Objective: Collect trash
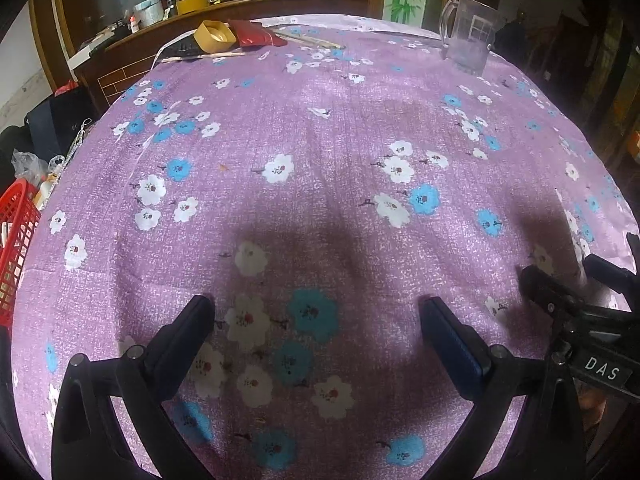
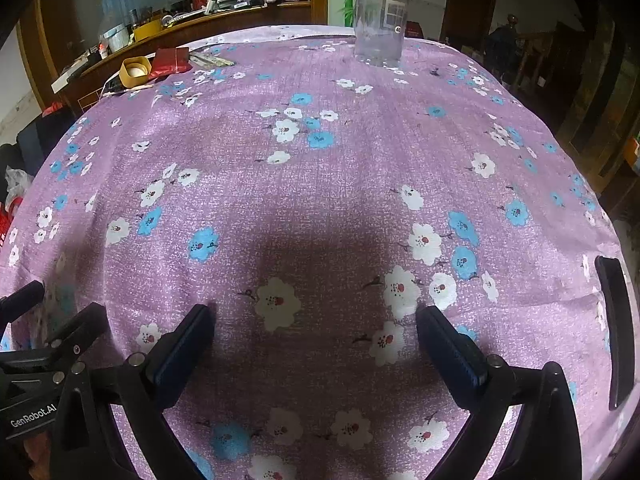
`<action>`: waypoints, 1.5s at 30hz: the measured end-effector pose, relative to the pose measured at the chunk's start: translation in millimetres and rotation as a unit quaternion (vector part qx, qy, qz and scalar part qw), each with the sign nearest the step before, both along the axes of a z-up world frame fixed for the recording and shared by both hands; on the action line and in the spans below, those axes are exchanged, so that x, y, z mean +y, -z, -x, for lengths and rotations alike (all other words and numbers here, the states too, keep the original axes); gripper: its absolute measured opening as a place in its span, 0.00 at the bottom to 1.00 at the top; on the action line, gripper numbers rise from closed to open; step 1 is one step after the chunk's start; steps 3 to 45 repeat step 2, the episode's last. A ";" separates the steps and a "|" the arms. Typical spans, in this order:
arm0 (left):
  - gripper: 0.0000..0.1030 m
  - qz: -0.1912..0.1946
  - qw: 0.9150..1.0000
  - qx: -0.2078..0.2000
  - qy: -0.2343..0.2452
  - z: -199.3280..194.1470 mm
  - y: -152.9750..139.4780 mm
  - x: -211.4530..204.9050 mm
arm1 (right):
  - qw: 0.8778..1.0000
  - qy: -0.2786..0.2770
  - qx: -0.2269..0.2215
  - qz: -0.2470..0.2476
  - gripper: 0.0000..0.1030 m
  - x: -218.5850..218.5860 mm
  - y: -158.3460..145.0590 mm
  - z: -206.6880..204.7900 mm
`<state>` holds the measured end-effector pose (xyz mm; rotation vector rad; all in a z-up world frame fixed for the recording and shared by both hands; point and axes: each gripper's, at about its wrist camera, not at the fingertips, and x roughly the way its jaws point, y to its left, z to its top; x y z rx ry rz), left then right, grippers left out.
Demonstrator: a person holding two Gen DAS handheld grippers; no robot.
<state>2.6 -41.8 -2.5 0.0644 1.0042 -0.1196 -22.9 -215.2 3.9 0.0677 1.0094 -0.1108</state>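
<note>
At the far left corner of the purple flowered tablecloth (image 1: 320, 128) lies a small pile: a yellow tape roll (image 1: 215, 36) (image 2: 135, 71), a red wrapper (image 1: 256, 32) (image 2: 170, 60), wooden chopsticks (image 1: 208, 56) and a dark item under them. My left gripper (image 1: 316, 312) hovers open over the near side of the cloth, nothing between its fingers. My right gripper (image 2: 314, 318) is open too, just to the right of the left one, also far from the pile. Each gripper's body shows at the edge of the other's view.
A clear plastic jug (image 1: 468, 36) (image 2: 380, 24) stands at the far edge. A dark phone (image 2: 618, 332) lies near the right edge. A red basket (image 1: 16, 248) sits off the table's left side. A cluttered wooden counter (image 1: 240, 0) runs behind the table.
</note>
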 end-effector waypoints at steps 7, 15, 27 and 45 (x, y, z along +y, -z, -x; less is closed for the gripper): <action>1.00 0.000 1.000 0.000 0.000 -0.2 0.0 0.6 | 1.000 0.000 0.000 0.000 1.00 0.4 0.4 -0.2; 1.00 0.000 1.000 0.000 0.000 -0.2 0.0 0.6 | 1.000 0.000 0.000 0.000 1.00 0.4 0.4 -0.2; 1.00 0.000 1.000 0.000 0.000 -0.2 0.0 0.6 | 1.000 0.000 0.000 0.000 1.00 0.4 0.4 -0.2; 1.00 0.000 1.000 0.000 0.000 -0.2 0.0 0.6 | 1.000 0.000 0.000 0.000 1.00 0.4 0.4 -0.2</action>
